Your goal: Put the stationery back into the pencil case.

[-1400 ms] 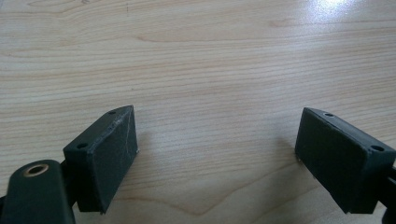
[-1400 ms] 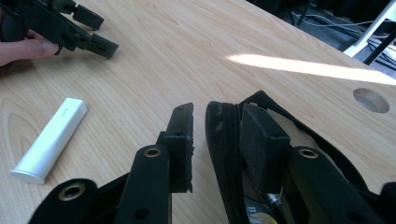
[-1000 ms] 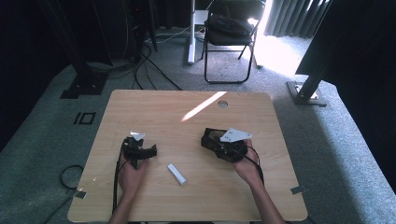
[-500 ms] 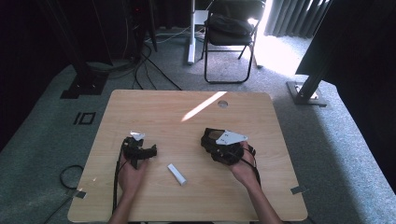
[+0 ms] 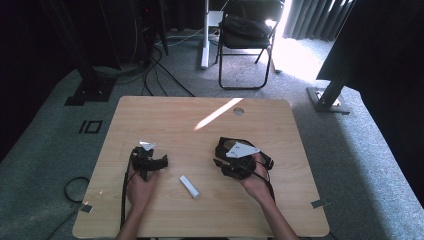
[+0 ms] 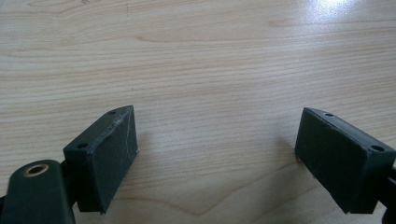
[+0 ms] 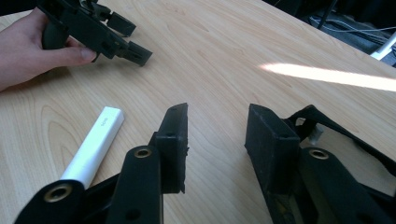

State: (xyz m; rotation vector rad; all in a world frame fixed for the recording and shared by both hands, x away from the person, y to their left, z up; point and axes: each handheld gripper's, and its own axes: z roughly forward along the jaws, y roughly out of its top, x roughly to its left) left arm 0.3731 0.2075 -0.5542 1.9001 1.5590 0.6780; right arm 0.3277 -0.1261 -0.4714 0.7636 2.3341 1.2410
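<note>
On the light wooden table with rounded corners, toward its left edge and near edge, the person's left hand holds the left black two-jaw gripper low over the wood. From above, its jaws are too small and dark to read. The left gripper view settles it: the two black pads stand wide apart over bare wood grain, with nothing between them. The left pad carries faint scratches, and both pads are cut off by the lower frame edge.

Between the two hands, nearer the table's near edge, lies the small white rectangular bar, flat and slanted, apart from both grippers. The right gripper view shows it closer, just left of that gripper's own left jaw and not touching it. Its near end is hidden behind the jaw's base, and faint marks on its top face cannot be made out.

Toward the right edge, the right hand holds the right black gripper with a grey three-cornered plate on top, angled toward the table's middle. Its jaws have just been opening and stand partly apart, with only wood between them. A black cable loops beside the right jaw. Farther off in that view, the left gripper shows in the person's fingers.
</note>
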